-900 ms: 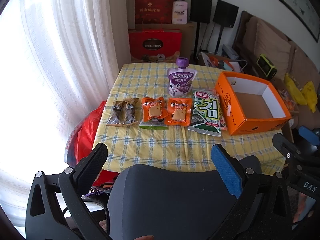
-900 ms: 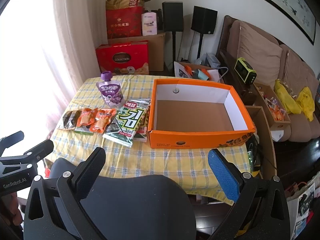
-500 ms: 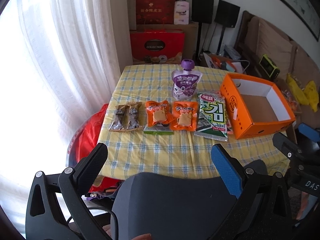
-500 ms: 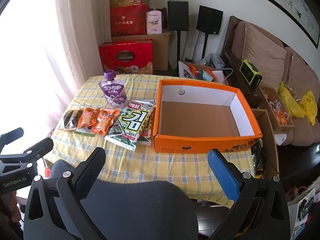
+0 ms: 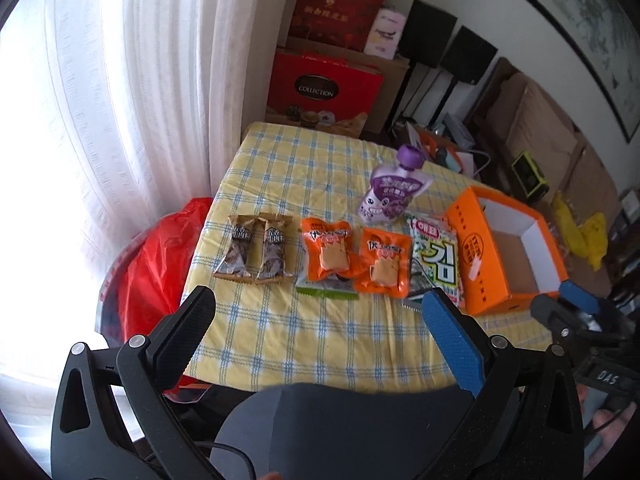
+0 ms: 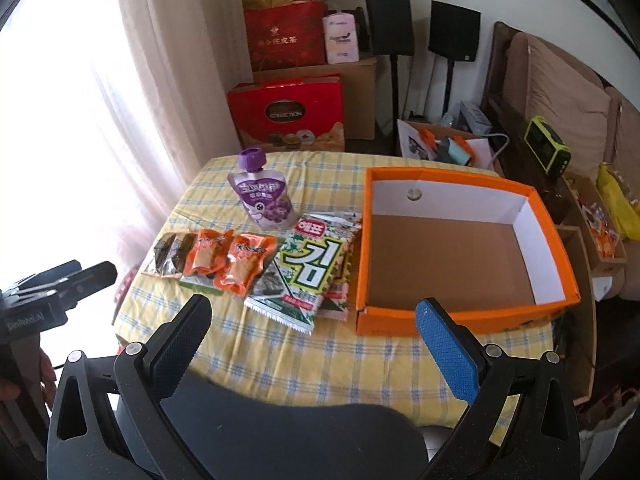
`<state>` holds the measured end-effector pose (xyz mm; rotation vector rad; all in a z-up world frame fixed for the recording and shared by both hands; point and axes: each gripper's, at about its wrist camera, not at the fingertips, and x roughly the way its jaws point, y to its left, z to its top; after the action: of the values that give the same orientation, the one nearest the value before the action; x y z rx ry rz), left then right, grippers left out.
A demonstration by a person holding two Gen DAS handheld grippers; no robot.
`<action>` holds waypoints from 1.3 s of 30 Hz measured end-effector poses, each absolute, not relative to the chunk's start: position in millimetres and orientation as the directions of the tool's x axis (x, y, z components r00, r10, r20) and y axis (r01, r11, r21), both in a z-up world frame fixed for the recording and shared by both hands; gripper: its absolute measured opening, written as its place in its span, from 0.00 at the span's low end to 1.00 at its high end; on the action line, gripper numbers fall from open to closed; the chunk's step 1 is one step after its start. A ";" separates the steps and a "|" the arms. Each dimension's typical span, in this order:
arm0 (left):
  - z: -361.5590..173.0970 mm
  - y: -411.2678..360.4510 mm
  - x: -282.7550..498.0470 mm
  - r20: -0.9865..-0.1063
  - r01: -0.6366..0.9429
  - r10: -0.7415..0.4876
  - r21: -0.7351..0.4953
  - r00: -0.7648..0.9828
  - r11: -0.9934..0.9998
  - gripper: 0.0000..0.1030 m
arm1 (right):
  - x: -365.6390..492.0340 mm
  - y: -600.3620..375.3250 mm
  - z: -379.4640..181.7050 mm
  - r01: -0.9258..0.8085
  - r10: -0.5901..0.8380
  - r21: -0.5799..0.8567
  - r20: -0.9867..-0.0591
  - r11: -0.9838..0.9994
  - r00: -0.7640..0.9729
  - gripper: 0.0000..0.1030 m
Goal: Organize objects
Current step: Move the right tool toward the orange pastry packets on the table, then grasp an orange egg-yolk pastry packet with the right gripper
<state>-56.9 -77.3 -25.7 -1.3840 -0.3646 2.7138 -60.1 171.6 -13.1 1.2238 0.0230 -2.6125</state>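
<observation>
Snack packets (image 5: 326,254) lie flat in a row beside orange box (image 6: 460,320).

Readable markings:

- Red gift box (image 6: 286,114) behind the worktop: "COLLECTION" in an oval emblem.
- Seaweed snack packet (image 6: 312,266): large Korean character "김", with "해표" in a red oval above it.
- Red carton (image 6: 284,38) on the stack above: a line of gold Chinese characters, too small to read with certainty.
- Right hand-held gripper (image 5: 608,378): "DAS".
- Purple spout pouch (image 6: 264,196) and orange snack packets (image 5: 330,252): print illegible.
</observation>
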 end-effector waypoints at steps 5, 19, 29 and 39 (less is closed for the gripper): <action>-36.9 -84.5 -72.4 -0.823 0.062 0.142 -0.210 -0.550 -0.976 1.00 | -73.4 160.5 -16.3 0.274 -0.248 0.099 -0.767 -0.957 -0.591 0.93; -66.4 -90.5 -124.1 -0.839 0.027 0.255 -0.305 -0.480 -0.952 0.82 | -133.9 127.6 -54.1 0.313 -0.344 0.217 -0.828 -0.925 -0.442 0.54; -91.9 -72.6 -161.1 -0.877 -0.011 0.264 -0.283 -0.402 -0.959 0.65 | -159.2 107.0 -84.4 0.303 -0.358 0.257 -0.864 -0.918 -0.354 0.43; -115.3 -54.7 -178.3 -0.907 -0.015 0.247 -0.257 -0.341 -0.966 0.66 | -158.1 119.9 -87.6 0.276 -0.338 0.245 -0.865 -0.929 -0.370 0.48</action>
<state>-178.3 -54.7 -115.3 -1.7000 -0.3054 2.4290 -158.1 119.9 -87.6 1.4921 -0.0821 -2.3298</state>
